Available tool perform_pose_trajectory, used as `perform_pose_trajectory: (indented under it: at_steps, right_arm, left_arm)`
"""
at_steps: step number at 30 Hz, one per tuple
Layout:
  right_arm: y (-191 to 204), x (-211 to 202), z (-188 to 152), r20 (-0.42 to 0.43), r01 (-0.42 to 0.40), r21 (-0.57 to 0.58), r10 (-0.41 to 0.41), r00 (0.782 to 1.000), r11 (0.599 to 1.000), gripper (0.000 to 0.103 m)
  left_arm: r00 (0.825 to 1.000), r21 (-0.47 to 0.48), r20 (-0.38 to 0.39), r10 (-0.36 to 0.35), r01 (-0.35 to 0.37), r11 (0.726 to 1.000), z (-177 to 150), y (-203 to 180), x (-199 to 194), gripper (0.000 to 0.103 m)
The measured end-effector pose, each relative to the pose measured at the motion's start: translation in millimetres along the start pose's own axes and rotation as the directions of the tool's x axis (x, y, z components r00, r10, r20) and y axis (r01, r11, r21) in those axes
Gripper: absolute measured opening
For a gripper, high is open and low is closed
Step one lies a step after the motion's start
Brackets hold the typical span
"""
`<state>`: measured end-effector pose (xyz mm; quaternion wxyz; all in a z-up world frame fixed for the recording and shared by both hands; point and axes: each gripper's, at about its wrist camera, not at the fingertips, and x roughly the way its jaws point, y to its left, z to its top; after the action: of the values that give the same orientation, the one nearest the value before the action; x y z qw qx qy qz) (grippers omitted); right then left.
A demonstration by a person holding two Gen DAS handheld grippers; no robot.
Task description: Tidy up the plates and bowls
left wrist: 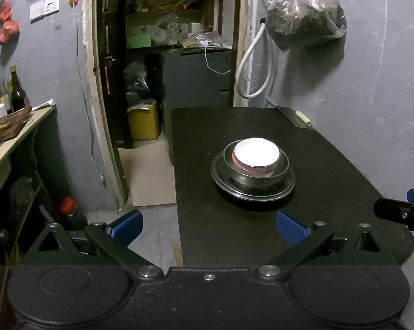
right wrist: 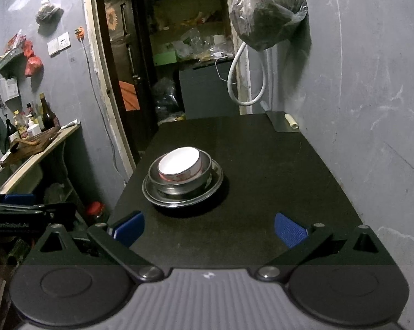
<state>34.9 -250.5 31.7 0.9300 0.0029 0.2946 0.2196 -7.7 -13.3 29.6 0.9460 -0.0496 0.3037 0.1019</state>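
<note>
Both claws hang released and empty over the near end of the black table [right wrist: 262,165]: the left gripper [left wrist: 208,227] and the right gripper [right wrist: 208,229] show blue pads spread wide. Ahead of them, between the two, sits the stack: a white bowl [left wrist: 256,152] nested in a steel bowl [left wrist: 258,176] on a steel plate [left wrist: 252,189]. The stacking looks finished, so the next move probably calls only for pulling back.
</note>
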Motion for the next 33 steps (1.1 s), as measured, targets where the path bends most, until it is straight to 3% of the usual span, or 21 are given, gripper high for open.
perform_pose_trajectory:
  at_steps: [33]
  right_arm:
    - [4,12,-5,-0.047,0.008,0.009,-0.008,0.999,1.0,0.103]
  left_arm:
    - [1.0,0.012,-0.027,0.003,-0.003,1.0,-3,5,7,0.102]
